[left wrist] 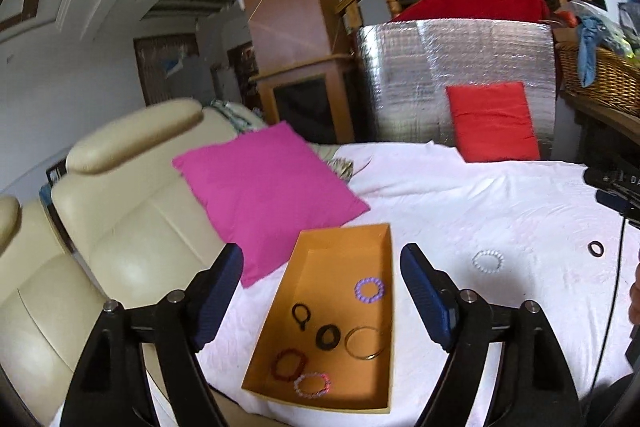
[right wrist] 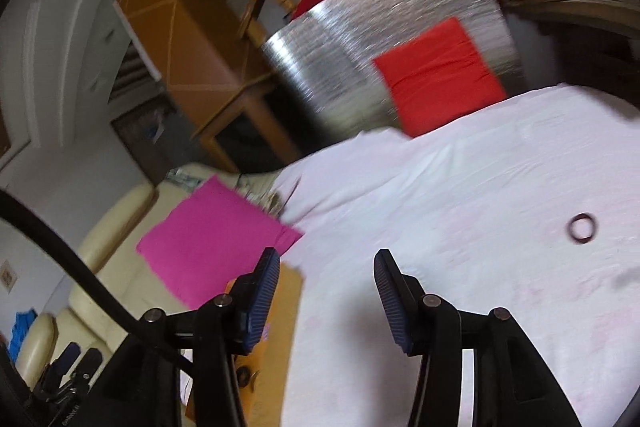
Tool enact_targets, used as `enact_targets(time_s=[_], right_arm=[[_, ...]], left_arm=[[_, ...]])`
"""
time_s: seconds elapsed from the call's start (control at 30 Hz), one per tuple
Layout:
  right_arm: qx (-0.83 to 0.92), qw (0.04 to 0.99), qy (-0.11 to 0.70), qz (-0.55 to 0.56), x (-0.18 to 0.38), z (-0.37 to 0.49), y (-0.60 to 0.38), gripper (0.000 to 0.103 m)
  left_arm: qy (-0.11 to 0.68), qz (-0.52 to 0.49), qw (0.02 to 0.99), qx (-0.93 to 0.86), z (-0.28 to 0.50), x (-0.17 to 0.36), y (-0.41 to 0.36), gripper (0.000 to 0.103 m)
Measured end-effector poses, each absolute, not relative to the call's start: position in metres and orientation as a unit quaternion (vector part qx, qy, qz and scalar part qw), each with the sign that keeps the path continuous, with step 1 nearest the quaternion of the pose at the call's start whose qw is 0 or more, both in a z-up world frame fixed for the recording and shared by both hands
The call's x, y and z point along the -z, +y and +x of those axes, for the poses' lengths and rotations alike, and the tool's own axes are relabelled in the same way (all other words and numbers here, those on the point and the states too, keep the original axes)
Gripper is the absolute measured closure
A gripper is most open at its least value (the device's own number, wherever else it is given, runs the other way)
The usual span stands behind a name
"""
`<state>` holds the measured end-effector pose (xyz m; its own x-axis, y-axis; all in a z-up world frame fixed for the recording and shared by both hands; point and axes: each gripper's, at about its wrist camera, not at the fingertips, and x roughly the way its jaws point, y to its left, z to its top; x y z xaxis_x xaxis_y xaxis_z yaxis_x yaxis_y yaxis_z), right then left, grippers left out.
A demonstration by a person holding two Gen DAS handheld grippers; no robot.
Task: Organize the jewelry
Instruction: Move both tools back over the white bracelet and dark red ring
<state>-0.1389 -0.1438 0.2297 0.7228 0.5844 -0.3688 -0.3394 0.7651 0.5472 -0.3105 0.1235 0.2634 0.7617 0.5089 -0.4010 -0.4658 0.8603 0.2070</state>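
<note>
Shallow orange cardboard box [left wrist: 340, 255] on the white-sheeted bed [left wrist: 500, 211] holds six bracelets and rings; a white beaded bracelet [left wrist: 487, 261] and a dark ring [left wrist: 596, 248] lie loose on the sheet, right of it. Both look light, and the beads likely roll, so pinch across one rim. Left claw [left wrist: 322, 301] and right claw [right wrist: 326, 301] gape wide, empty.
</note>
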Motion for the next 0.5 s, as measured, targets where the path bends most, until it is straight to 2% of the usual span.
enact_targets(time_s=[0.27,0.5], right_arm=[[-0.199,0.895,0.242,0.318,-0.217,-0.128,-0.239,0.047],[-0.162,0.883,0.244,0.366,-0.180,-0.111,-0.289,0.047]], left_arm=[[0.216,0.092,0.941,-0.243,-0.282,-0.278,0.077,0.017],[0.232,0.122,0.942,-0.208,-0.238,-0.267,0.031,0.017]])
